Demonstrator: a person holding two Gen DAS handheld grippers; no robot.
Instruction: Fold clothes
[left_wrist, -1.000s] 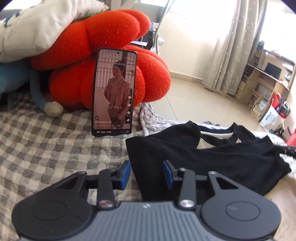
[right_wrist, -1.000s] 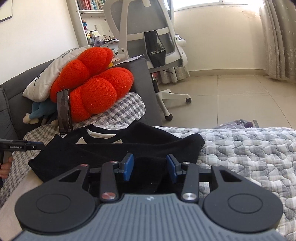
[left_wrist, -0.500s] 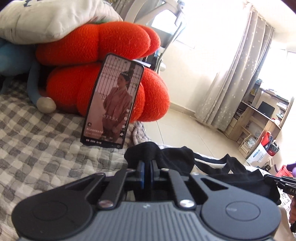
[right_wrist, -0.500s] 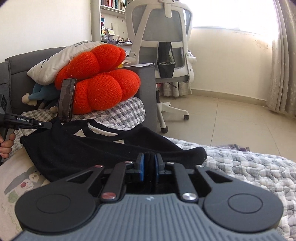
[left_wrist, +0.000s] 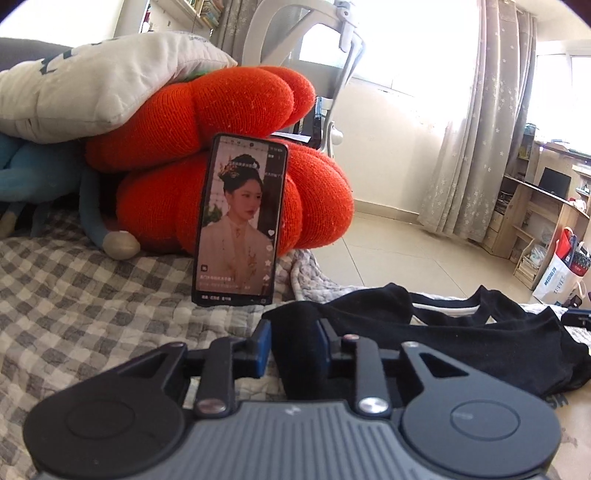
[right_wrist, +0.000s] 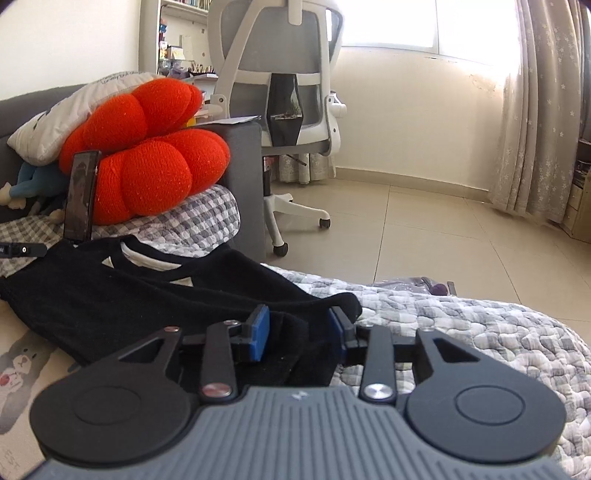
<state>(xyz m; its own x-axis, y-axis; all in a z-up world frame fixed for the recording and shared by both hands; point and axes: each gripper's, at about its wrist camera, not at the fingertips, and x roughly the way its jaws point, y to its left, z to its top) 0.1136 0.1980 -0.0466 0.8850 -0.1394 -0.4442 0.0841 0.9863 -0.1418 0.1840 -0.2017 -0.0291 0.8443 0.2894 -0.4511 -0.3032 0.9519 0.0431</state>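
The black shirt (left_wrist: 461, 332) lies spread on the bed, one corner between the blue pads of the left gripper (left_wrist: 293, 341), another between those of the right gripper (right_wrist: 297, 330); both jaws are opening, cloth loose in the gaps, pads apart from it; beyond it a phone (left_wrist: 240, 221) leans upright on a red cushion (left_wrist: 229, 110); a checked blanket (left_wrist: 74, 295) lies underneath.

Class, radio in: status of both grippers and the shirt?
Left gripper, right gripper: jaws opening, black shirt between them. Phone propped just beyond.
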